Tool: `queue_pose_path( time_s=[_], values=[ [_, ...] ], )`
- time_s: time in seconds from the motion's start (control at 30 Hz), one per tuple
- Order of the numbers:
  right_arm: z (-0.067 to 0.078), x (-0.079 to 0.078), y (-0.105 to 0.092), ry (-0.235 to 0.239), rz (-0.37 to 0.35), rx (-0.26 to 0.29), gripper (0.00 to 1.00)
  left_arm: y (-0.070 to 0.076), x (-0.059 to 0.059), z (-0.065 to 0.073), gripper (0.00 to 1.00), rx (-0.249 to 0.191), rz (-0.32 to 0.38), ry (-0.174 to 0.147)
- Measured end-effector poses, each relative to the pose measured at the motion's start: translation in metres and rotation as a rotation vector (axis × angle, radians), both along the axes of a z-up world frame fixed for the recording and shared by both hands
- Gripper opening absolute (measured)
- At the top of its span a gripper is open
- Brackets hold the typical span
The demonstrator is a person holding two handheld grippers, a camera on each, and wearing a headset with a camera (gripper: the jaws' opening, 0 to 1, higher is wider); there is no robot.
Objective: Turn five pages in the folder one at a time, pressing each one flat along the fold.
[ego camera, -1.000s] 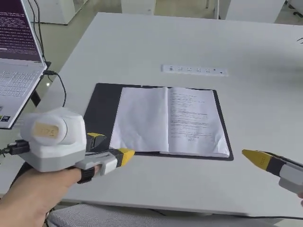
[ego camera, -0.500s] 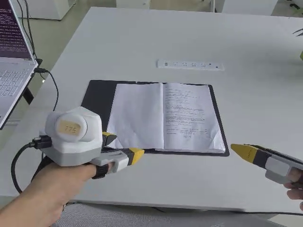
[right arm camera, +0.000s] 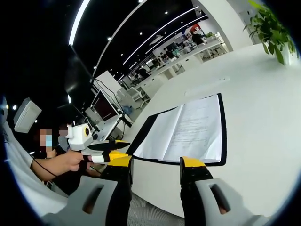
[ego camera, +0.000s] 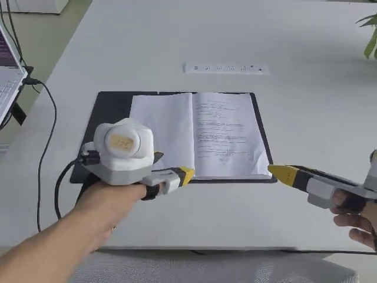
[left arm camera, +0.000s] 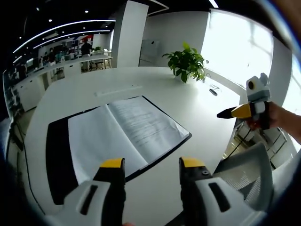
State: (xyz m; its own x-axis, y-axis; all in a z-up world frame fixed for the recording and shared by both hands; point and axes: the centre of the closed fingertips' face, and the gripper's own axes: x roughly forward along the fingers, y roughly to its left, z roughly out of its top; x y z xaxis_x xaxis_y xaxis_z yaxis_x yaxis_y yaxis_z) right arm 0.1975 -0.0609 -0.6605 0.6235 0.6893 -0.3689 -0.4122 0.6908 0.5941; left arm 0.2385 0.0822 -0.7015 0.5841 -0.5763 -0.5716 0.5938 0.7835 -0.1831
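A black folder (ego camera: 112,118) lies open on the white table, with a blank page (ego camera: 162,130) on the left and a printed page (ego camera: 227,132) on the right. My left gripper (ego camera: 172,165) hovers at the folder's near edge, left of the fold, open and holding nothing. Its own view has the folder (left arm camera: 122,136) just beyond the left gripper's (left arm camera: 153,165) parted jaws. My right gripper (ego camera: 281,173) hangs open beside the folder's near right corner. From the right gripper (right arm camera: 156,162), the folder (right arm camera: 188,127) lies ahead.
A white power strip (ego camera: 227,68) lies beyond the folder. A laptop (ego camera: 9,71) and a black cable (ego camera: 47,147) sit at the far left, with plant leaves (ego camera: 368,29) at the far right. A grey chair back (ego camera: 206,268) lies below the table's near edge.
The head camera has shifted. My left gripper has moved right along the folder's near edge, and my right gripper has come in to the near right corner. The pages lie as before.
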Motion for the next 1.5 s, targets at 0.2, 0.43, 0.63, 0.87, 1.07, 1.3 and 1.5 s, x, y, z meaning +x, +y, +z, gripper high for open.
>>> queue_pose_path(
  time_s=[0.2, 0.43, 0.63, 0.87, 1.07, 1.3, 1.5],
  values=[
    [-0.011, 0.010, 0.000, 0.006, 0.002, -0.012, 0.38, -0.031, 0.013, -0.015, 0.45, 0.011, -0.045, -0.003],
    [-0.027, 0.027, -0.004, 0.012, -0.016, -0.031, 0.38, -0.065, 0.034, -0.042, 0.46, 0.031, -0.076, -0.014],
    [-0.044, 0.042, -0.011, 0.026, -0.034, -0.045, 0.37, -0.091, 0.046, -0.059, 0.49, 0.045, -0.089, -0.037],
    [-0.059, 0.050, -0.018, 0.042, -0.048, -0.056, 0.38, -0.113, 0.056, -0.081, 0.52, 0.068, -0.111, -0.050],
    [-0.072, 0.055, -0.028, 0.060, -0.074, -0.053, 0.37, -0.121, 0.064, -0.100, 0.51, 0.105, -0.115, -0.051],
    [-0.078, 0.060, -0.034, 0.053, -0.094, -0.062, 0.37, -0.119, 0.066, -0.107, 0.47, 0.155, -0.138, -0.089],
    [-0.089, 0.059, -0.038, 0.064, -0.094, -0.074, 0.37, -0.119, 0.068, -0.107, 0.45, 0.156, -0.148, -0.086]
  ],
)
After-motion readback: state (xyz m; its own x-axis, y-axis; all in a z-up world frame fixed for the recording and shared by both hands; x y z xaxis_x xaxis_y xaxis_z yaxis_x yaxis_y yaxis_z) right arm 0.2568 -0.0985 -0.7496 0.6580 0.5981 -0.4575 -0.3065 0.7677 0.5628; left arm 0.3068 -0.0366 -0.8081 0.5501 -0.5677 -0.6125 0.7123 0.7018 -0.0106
